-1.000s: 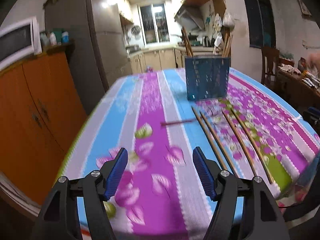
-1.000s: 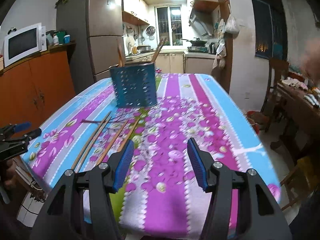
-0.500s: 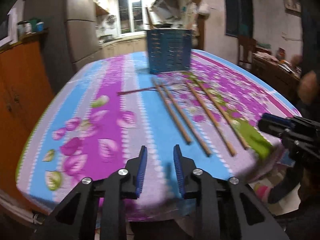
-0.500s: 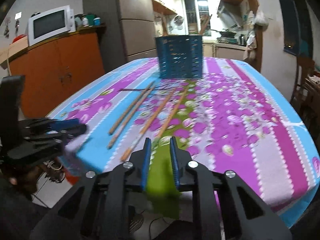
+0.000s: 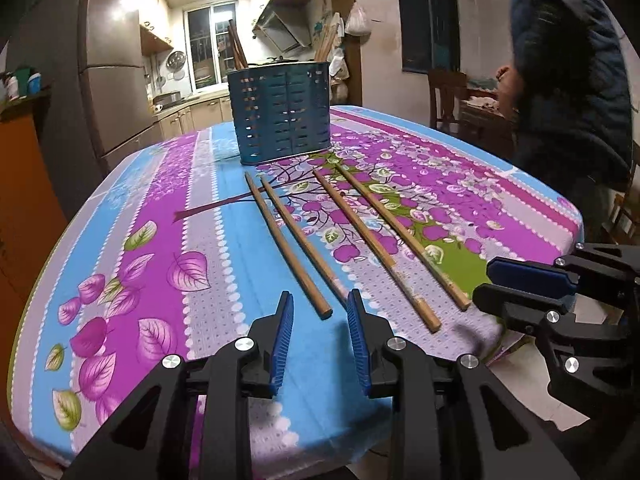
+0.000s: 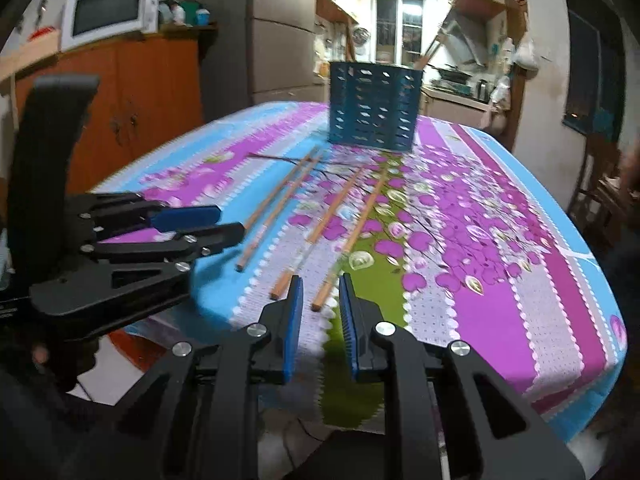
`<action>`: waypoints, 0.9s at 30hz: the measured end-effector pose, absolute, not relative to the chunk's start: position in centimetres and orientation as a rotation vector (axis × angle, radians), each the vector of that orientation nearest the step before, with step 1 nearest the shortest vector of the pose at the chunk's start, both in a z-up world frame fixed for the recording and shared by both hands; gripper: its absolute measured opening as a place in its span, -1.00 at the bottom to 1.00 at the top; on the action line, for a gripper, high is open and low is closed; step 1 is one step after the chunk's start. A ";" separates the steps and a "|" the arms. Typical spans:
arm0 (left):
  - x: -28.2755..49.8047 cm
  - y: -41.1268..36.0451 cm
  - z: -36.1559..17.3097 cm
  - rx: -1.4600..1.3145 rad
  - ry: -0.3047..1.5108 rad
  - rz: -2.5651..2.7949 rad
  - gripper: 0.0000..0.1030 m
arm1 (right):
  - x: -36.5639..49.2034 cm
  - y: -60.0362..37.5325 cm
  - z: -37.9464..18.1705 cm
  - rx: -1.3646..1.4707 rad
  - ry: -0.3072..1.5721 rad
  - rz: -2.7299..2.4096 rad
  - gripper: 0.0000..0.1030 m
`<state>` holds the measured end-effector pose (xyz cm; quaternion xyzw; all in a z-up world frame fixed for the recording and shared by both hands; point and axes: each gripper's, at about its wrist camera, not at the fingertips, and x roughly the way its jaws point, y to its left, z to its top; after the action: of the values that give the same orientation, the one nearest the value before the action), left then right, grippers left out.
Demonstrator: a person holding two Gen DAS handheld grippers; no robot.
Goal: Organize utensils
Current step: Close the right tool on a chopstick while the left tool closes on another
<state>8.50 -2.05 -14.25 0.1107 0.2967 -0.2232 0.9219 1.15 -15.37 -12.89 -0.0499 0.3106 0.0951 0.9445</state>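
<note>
Several wooden chopsticks (image 5: 288, 244) lie side by side on the flowered tablecloth (image 5: 152, 216), pointing toward a blue slotted utensil holder (image 5: 282, 114) at the far end with a few sticks standing in it. My left gripper (image 5: 320, 308) is open and empty, just short of the near ends of the two left chopsticks. My right gripper (image 6: 320, 292) is open and empty, its fingers on either side of the near end of the rightmost chopstick (image 6: 352, 236). The holder also shows in the right wrist view (image 6: 374, 106).
The near table edge (image 6: 280, 320) lies right under both grippers. An orange cabinet (image 6: 132, 88) with a microwave (image 6: 106, 10) stands to the left, a fridge behind. A person in a dark jacket (image 5: 572, 80) stands at the right by a chair.
Both grippers have moved forward to the near ends of the chopsticks. Both pairs of jaws narrowed from wide open a second ago and have opened slightly since half a second ago.
</note>
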 end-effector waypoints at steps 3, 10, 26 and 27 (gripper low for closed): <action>9.4 -1.6 -14.9 0.206 0.635 -0.471 -0.43 | 1.6 -14.9 -13.6 -0.115 0.659 0.165 -0.67; 9.9 -1.5 -15.1 0.202 0.625 -0.478 -0.43 | 2.1 -14.7 -14.1 -0.092 0.680 0.118 -0.67; 9.1 -1.1 -15.5 0.186 0.551 -0.400 -0.43 | 2.2 -13.7 -14.8 -0.087 0.605 -0.002 -0.67; 9.1 -1.1 -15.6 0.189 0.545 -0.395 -0.43 | 2.2 -13.7 -14.8 -0.082 0.602 -0.009 -0.67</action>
<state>9.07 -1.13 -15.56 0.0924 0.2669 -0.1937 0.9395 2.23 -13.75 -14.81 -0.0405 0.2963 -0.0043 0.9542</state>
